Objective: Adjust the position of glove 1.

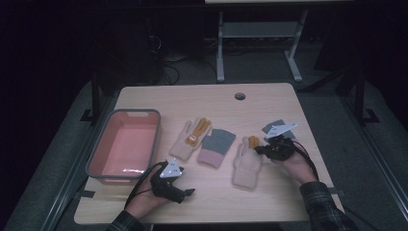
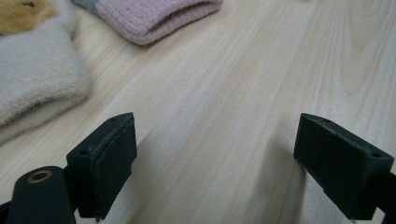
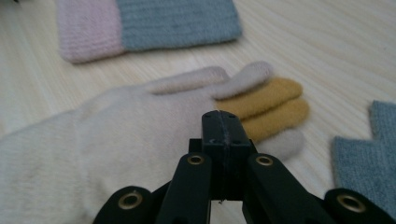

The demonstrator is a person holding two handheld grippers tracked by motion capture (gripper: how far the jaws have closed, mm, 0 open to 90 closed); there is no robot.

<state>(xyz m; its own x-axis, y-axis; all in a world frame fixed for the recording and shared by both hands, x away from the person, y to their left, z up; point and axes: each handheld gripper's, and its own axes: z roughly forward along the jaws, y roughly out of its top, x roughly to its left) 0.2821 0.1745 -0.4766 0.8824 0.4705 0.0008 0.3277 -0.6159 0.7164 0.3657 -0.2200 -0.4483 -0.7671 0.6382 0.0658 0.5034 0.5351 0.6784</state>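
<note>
Far left, pink tub [image 1: 100, 144] sits by the table [image 1: 269, 103] edge, nothing in it I can make out. Next, my left gripper [image 2: 215, 154] is low on bare wood near the front edge, jaws spread wide, nothing between them. Just beyond it lies the cream glove w/ the orange bunny [image 1: 191, 138], then the pink-and-grey mitt [image 1: 216, 147] beside it, cuffs toward me.

Moving right: second cream glove [image 3: 140, 135] flat on the table, orange fingers pointing away. My right gripper [image 3: 222, 122] hovers just over it near the fingers, jaws pressed fully together, nothing pinched as far as I can tell. Another grey knit piece [image 3: 369, 149] lies at far right, partly under the hand.

Risk from here, imo: w/ jaws closed I'd only shove the glove and bunch it. Need to open first, else I snag one finger and it droops or slips on the way to the tub.
</note>
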